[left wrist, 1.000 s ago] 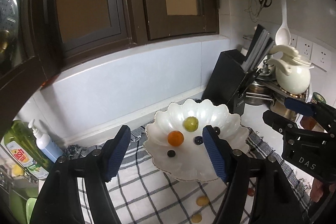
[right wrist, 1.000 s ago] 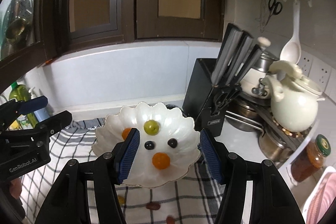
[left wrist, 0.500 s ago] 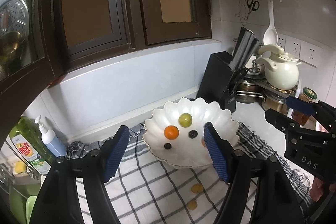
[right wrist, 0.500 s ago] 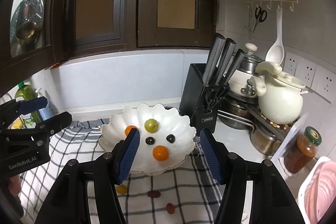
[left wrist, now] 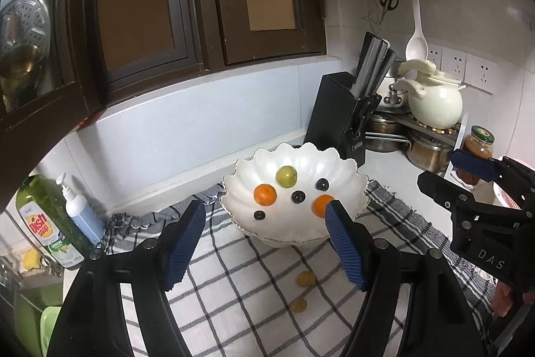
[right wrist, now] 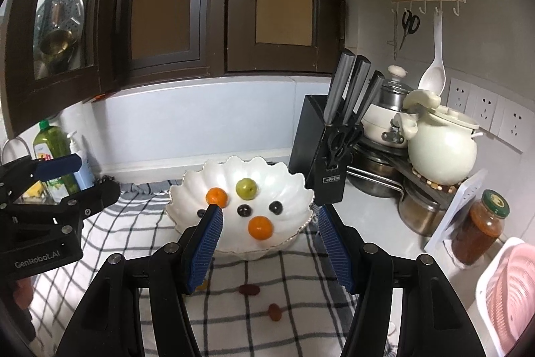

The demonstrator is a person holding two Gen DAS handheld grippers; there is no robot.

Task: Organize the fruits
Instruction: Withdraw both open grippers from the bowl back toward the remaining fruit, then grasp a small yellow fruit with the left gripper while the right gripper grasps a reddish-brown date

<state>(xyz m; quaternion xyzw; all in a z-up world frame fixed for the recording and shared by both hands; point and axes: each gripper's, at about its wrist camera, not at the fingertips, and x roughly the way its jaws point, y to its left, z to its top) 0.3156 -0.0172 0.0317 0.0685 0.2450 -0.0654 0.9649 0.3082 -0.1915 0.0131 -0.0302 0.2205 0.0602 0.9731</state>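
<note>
A white scalloped bowl [left wrist: 347, 176] [right wrist: 291, 189] sits on a checked cloth [left wrist: 234, 290]. It holds a green fruit [left wrist: 286, 176] [right wrist: 246, 188], two oranges [left wrist: 265, 194] [right wrist: 260, 227] and three dark berries [left wrist: 298, 196]. Two yellow fruits [left wrist: 306, 278] lie on the cloth in front of the bowl; the right wrist view shows two reddish ones [right wrist: 249, 289] there. My left gripper [left wrist: 265, 243] and right gripper [right wrist: 267, 246] are both open and empty, held back from the bowl above the cloth.
A black knife block [left wrist: 344, 119] stands right of the bowl, with pots and a cream kettle [left wrist: 434, 102] behind it. A sauce jar [right wrist: 481, 226] and pink basket [right wrist: 508, 290] are at the right. Dish soap bottles [left wrist: 43, 223] stand left by the sink.
Both grippers have pulled back and up from the bowl, so it looks smaller and more cloth shows. Both stay open. The fruits have not moved.
</note>
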